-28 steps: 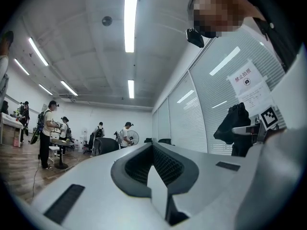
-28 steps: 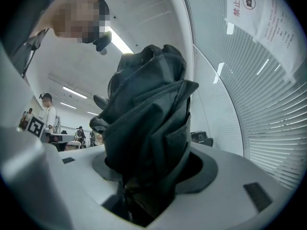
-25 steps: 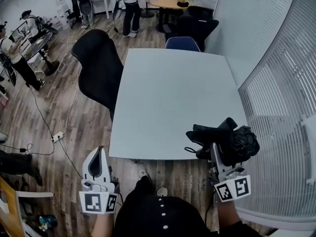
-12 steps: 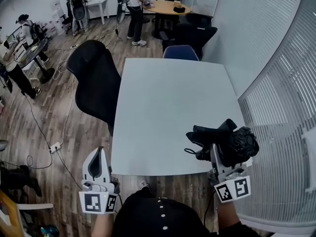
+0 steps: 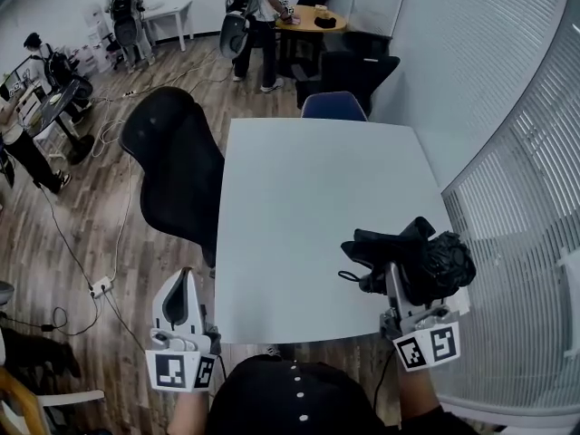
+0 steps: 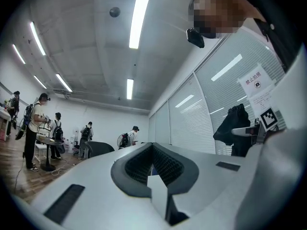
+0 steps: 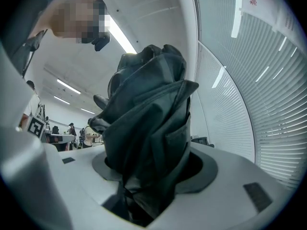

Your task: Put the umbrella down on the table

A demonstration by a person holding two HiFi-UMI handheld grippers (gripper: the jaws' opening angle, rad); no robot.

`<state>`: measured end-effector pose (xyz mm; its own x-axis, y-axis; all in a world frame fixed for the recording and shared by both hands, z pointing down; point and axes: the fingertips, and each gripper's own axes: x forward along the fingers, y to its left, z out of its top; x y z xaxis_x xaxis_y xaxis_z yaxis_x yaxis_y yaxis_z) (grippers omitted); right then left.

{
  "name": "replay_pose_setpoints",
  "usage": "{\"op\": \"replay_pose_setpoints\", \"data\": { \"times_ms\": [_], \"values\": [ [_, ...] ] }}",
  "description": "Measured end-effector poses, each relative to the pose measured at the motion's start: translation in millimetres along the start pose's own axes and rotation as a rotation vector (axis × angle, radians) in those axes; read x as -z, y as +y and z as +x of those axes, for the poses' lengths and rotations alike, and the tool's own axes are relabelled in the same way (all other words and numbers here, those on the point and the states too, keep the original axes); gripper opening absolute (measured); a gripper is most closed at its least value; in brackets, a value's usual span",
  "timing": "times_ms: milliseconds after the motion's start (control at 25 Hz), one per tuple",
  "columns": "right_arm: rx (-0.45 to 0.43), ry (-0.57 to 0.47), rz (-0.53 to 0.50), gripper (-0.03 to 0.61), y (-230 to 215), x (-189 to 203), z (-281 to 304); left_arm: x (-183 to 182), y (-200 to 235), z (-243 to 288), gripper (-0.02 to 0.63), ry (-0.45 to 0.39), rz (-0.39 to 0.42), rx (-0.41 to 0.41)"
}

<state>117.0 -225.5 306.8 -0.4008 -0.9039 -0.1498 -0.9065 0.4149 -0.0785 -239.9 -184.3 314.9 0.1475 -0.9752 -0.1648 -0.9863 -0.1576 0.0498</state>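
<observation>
A folded black umbrella (image 5: 412,256) sticks up from my right gripper (image 5: 399,284), which is shut on its bundled fabric. In the head view it hangs above the near right corner of the pale grey table (image 5: 308,198). The right gripper view is filled with the umbrella (image 7: 148,147), wedged between the jaws of the right gripper (image 7: 148,176). My left gripper (image 5: 181,288) is shut and empty, off the table's near left corner, above the wooden floor. From the left gripper (image 6: 156,169) the umbrella (image 6: 232,128) shows at the right.
A black office chair (image 5: 177,161) stands against the table's left side and a blue chair (image 5: 333,105) at its far end. A wall of blinds (image 5: 517,207) curves along the right. Cables and a power strip (image 5: 100,286) lie on the floor at the left. Several people stand at the back.
The table's near edge has slid toward me in the head view, so the umbrella is now over the corner. Both grippers keep their places in the frame and their grip.
</observation>
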Motion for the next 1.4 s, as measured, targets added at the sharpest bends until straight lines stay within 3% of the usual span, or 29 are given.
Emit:
{"op": "replay_pose_setpoints", "data": {
  "times_ms": [280,560,1080,1400],
  "values": [
    [0.037,0.031,-0.007,0.279,5.9,10.2,13.0,13.6,16.8,25.9,0.014,0.035,-0.022,0.045],
    [0.035,0.084,-0.018,0.279,-8.4,20.0,19.5,20.2,5.5,41.3,0.014,0.056,-0.042,0.051],
    [-0.096,0.165,-0.045,0.279,-17.8,45.3,60.6,27.2,-6.3,45.0,0.014,0.093,-0.035,0.002],
    [-0.163,0.269,-0.041,0.279,-31.6,107.8,91.5,46.9,-10.5,39.1,0.014,0.151,-0.030,-0.033]
  ]
}}
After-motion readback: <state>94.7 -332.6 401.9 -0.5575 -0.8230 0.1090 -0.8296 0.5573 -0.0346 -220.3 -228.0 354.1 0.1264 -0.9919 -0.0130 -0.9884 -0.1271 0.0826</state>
